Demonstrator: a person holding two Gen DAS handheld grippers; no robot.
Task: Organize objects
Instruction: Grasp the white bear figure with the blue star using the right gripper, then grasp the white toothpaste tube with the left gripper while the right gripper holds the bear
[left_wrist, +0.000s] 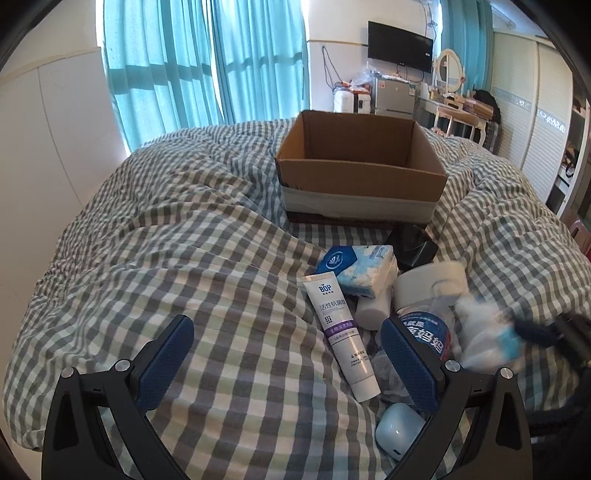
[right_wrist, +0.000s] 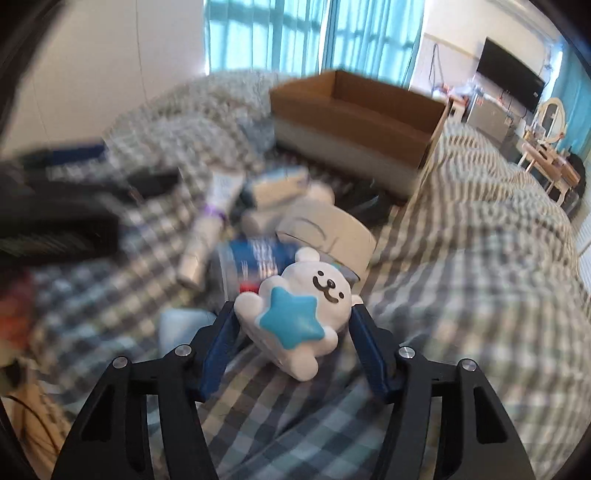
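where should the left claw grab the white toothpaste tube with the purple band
Grip the white toothpaste tube with the purple band across its middle, at the band, coming from above. It lies flat on the checked duvet, its left side free; the open left claw should straddle its narrow width, clear of the blue-labelled bottle.

Open brown cardboard box (left_wrist: 360, 162) at far end, top unobstructed, nothing visible inside. Wide bare stretch of grey-and-white checked quilt (left_wrist: 166, 258) on its left: free passage. Clutter packed tight in front of box: white-and-purple tube (left_wrist: 341, 334), blue-and-white tissue pack (left_wrist: 360, 269), white tape roll (left_wrist: 428, 284), blue-labelled clear bottle (left_wrist: 428, 332), pale blue rounded case (left_wrist: 399, 432). Raised quilt fold (right_wrist: 480, 240) walls the right side.
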